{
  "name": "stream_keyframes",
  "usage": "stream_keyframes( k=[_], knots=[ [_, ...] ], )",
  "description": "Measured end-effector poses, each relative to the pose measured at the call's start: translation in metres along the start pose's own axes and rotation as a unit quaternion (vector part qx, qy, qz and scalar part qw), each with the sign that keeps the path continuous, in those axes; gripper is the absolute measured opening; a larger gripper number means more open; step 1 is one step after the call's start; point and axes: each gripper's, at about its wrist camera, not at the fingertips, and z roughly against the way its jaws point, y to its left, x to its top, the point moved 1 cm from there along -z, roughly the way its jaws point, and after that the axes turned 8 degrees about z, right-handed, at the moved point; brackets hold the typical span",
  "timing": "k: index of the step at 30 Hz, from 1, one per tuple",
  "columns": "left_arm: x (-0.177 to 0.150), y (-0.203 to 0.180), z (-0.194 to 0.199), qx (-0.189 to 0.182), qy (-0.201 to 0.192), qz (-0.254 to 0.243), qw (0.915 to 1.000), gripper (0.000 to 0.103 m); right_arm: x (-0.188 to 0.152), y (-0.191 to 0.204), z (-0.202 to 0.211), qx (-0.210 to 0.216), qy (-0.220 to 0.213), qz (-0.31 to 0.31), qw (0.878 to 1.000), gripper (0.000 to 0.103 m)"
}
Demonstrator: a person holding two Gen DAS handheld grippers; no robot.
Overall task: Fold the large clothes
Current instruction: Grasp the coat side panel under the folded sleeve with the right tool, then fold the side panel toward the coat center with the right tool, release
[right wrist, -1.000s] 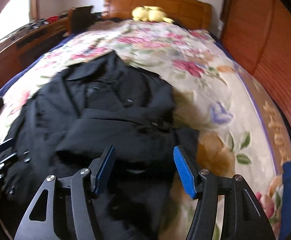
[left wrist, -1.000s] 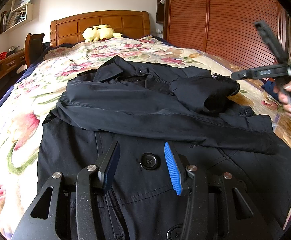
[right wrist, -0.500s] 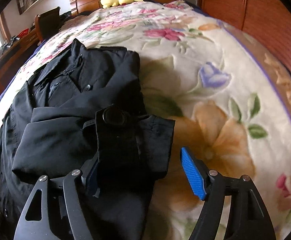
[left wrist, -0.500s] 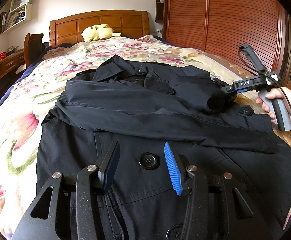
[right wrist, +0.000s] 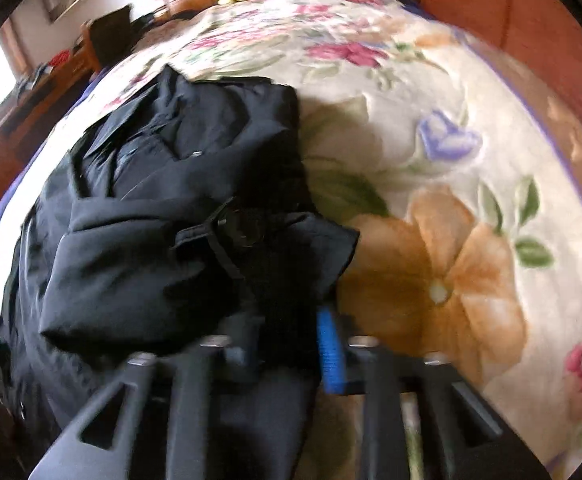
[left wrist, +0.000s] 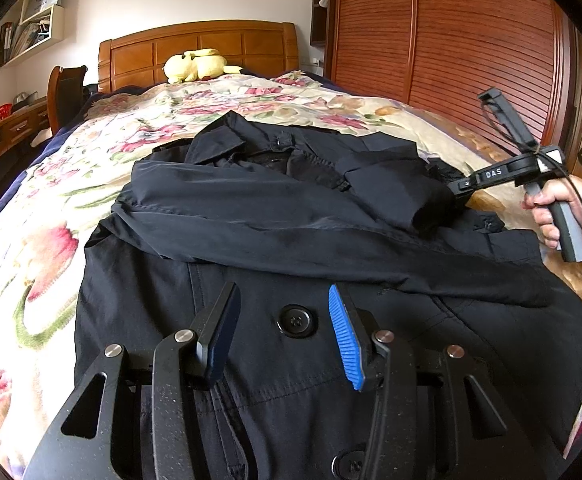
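A large black coat (left wrist: 291, 232) lies spread on the floral bedspread (left wrist: 51, 216), one sleeve folded across its chest. My left gripper (left wrist: 283, 328) is open and empty just above the coat's front, around a big black button (left wrist: 297, 320). My right gripper (right wrist: 287, 344) has closed on the cuff end of the other sleeve (right wrist: 275, 264); the view is blurred. In the left wrist view the right gripper (left wrist: 457, 190) sits at the coat's right side against the bunched sleeve (left wrist: 403, 188).
A yellow plush toy (left wrist: 197, 66) lies by the wooden headboard (left wrist: 199, 48). A red-brown wardrobe (left wrist: 471, 40) runs along the right of the bed. A desk and chair (left wrist: 65, 92) stand on the left.
My right gripper came down to the sleeve cuff and its jaws closed on the cloth. My left gripper stayed still and open.
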Motion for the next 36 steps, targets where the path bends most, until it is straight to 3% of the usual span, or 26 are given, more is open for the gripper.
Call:
stream_keyframes(
  k=[4,13,24,32,36],
  knots=[
    [0.001,0.005,0.011,-0.004,0.000,0.003,1.0000,0.047,0.005,0.024,0.036,-0.005,-0.033,0.041,0.999,0.010],
    [0.006,0.027,0.045,0.007,-0.025,0.002,0.9997,0.047,0.011,0.111,0.118,0.010,-0.103,0.132,0.986,0.010],
    [0.011,0.055,0.057,0.019,-0.041,0.029,0.9985,0.047,-0.038,0.184,0.155,0.056,-0.090,0.197,0.975,0.010],
    [0.006,0.056,0.055,0.025,-0.037,0.022,0.9988,0.047,-0.058,0.200,0.177,0.073,-0.069,0.207,0.973,0.037],
    [0.006,0.056,0.054,0.026,-0.035,0.023,0.9988,0.047,-0.068,0.199,0.193,0.081,-0.069,0.200,0.974,0.044]
  ],
)
